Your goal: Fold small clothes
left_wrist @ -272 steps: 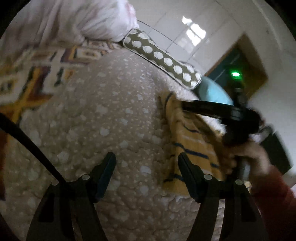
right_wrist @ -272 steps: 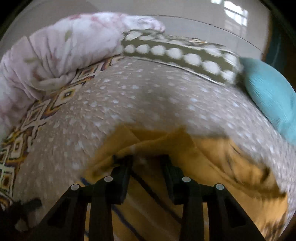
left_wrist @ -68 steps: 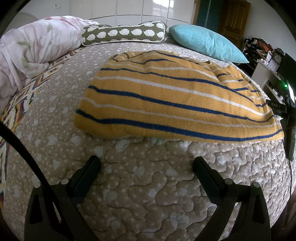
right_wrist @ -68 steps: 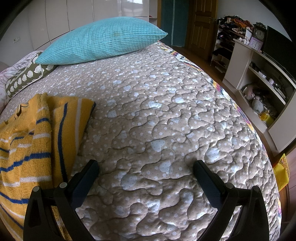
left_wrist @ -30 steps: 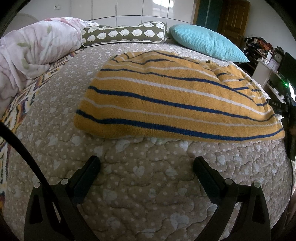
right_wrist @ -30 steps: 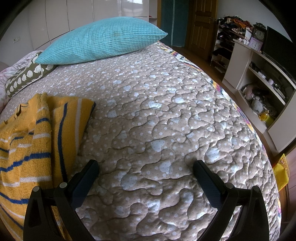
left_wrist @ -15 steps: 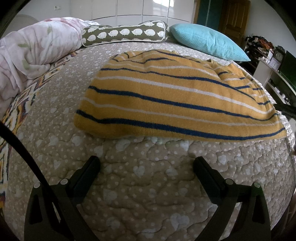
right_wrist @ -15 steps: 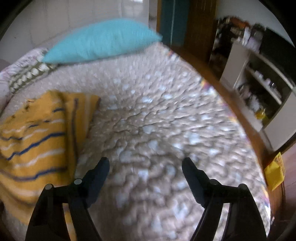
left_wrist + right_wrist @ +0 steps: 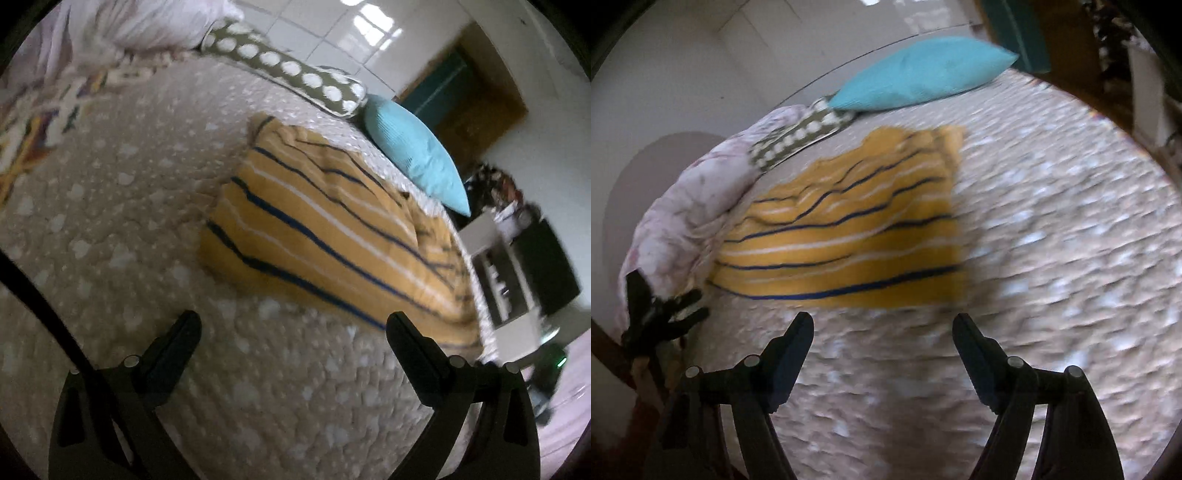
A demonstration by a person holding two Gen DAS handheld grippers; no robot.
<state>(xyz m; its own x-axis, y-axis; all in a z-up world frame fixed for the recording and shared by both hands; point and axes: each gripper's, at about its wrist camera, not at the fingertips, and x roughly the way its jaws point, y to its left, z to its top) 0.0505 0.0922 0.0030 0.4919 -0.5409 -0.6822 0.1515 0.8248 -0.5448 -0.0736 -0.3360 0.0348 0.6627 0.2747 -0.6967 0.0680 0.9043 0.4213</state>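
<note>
Both views had swung and blurred after a still second: the left tool [image 9: 293,332] and right tool [image 9: 882,334], each spread wide and empty, were on the move. The sweater [image 9: 325,236] lay flat mid-bed [image 9: 110,206], likely awaiting its next fold.

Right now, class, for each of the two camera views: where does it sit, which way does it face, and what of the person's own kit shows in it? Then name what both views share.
Left wrist: sits on the left tool, facing across the quilted bed at the striped sweater; its two open fingers show.
Right wrist: sits on the right tool, facing the same sweater; its open fingers show, and the other tool at the left edge.
Shared: sweater, teal pillow, spotted bolster.
</note>
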